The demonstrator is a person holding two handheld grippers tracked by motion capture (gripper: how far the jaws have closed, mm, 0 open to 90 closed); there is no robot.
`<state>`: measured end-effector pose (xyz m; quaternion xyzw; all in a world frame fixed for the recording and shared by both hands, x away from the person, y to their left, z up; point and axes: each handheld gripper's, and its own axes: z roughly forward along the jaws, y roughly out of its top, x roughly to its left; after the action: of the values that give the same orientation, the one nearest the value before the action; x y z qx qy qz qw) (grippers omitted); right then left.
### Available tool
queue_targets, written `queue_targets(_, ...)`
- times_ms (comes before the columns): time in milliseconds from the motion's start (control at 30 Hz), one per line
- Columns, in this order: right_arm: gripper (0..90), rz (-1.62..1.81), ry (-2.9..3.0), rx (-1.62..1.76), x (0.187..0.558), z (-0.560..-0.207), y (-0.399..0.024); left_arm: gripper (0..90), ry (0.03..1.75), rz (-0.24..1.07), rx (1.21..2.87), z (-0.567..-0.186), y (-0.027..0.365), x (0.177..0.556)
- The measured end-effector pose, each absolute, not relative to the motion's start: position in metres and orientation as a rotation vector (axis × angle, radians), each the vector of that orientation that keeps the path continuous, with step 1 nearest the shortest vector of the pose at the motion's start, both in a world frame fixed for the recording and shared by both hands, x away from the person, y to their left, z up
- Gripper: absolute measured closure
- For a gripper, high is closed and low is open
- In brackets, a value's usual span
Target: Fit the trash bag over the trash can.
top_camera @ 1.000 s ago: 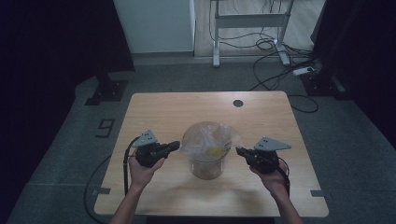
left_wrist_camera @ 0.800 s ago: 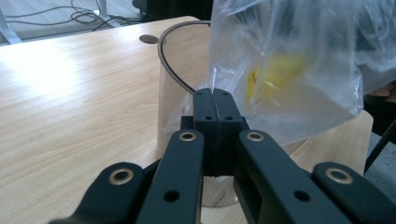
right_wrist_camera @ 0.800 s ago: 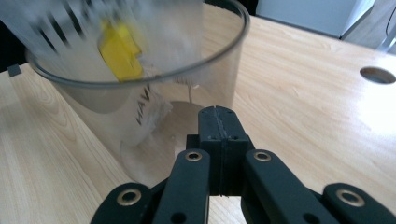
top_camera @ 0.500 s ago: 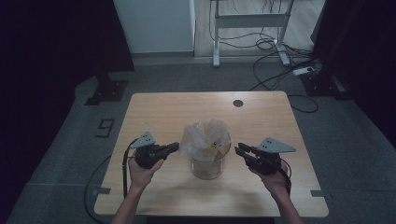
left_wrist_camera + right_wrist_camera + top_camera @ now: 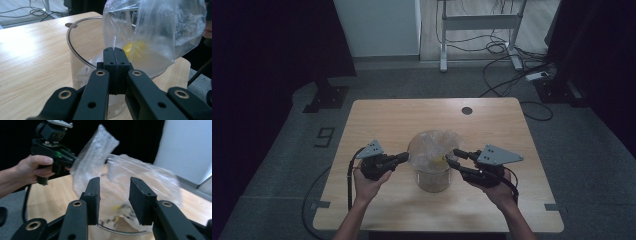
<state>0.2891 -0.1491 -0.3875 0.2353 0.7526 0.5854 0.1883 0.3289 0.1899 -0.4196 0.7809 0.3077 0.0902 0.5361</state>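
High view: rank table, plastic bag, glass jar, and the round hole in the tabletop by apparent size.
1. table
2. plastic bag
3. glass jar, though the bag covers its top, so bag versus jar is unsure
4. round hole

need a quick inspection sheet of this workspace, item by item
surface: wooden table, a round dark spot near its far edge
job's things: clear plastic bag with something yellow inside, sitting in a clear round container
clutter: nothing seen
grippers: left hand-held gripper shut on the bag's edge; right hand-held gripper has just been opening, pads clear of the bag
cables: a black cable trails from the left one; more cables on the floor behind
surroundings: grey floor, metal stand, white panel
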Motion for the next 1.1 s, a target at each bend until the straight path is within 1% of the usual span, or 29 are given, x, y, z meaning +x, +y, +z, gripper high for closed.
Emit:
queue_targets(233,55.3,1.650,2.188,0.636,0.291,-0.388,-0.132,90.0,0.728,0.212,1.866,-0.419,0.186,0.329)
queue_targets(300,55.4,1.637,2.207,0.633,0.293,-0.390,-0.124,90.0,0.727,0.213,1.866,-0.418,0.185,0.329)
queue_targets(333,57.1,1.629,2.221,0.623,0.293,-0.392,-0.121,89.9,0.727,0.213,1.866,-0.418,0.185,0.329)
queue_targets(367,61.0,1.609,2.236,0.596,0.293,-0.395,-0.117,90.0,0.728,0.215,1.866,-0.418,0.186,0.329)
queue_targets(400,68.0,1.604,2.241,0.579,0.292,-0.396,-0.116,90.0,0.731,0.215,1.864,-0.418,0.187,0.329)
queue_targets(433,68.0,1.604,2.241,0.579,0.292,-0.396,-0.116,90.0,0.731,0.215,1.864,-0.418,0.187,0.329)
queue_targets(467,79.7,1.610,2.247,0.534,0.287,-0.400,-0.116,90.0,0.734,0.215,1.863,-0.418,0.188,0.329)
queue_targets(533,88.3,1.616,2.242,0.510,0.284,-0.403,-0.118,90.0,0.741,0.214,1.865,-0.419,0.190,0.329)
queue_targets(567,89.3,1.623,2.243,0.504,0.282,-0.405,-0.120,90.0,0.754,0.211,1.862,-0.421,0.194,0.330)
queue_targets(1100,89.6,1.574,2.337,0.532,0.271,-0.446,-0.142,90.0,0.815,0.196,1.847,-0.432,0.207,0.334)
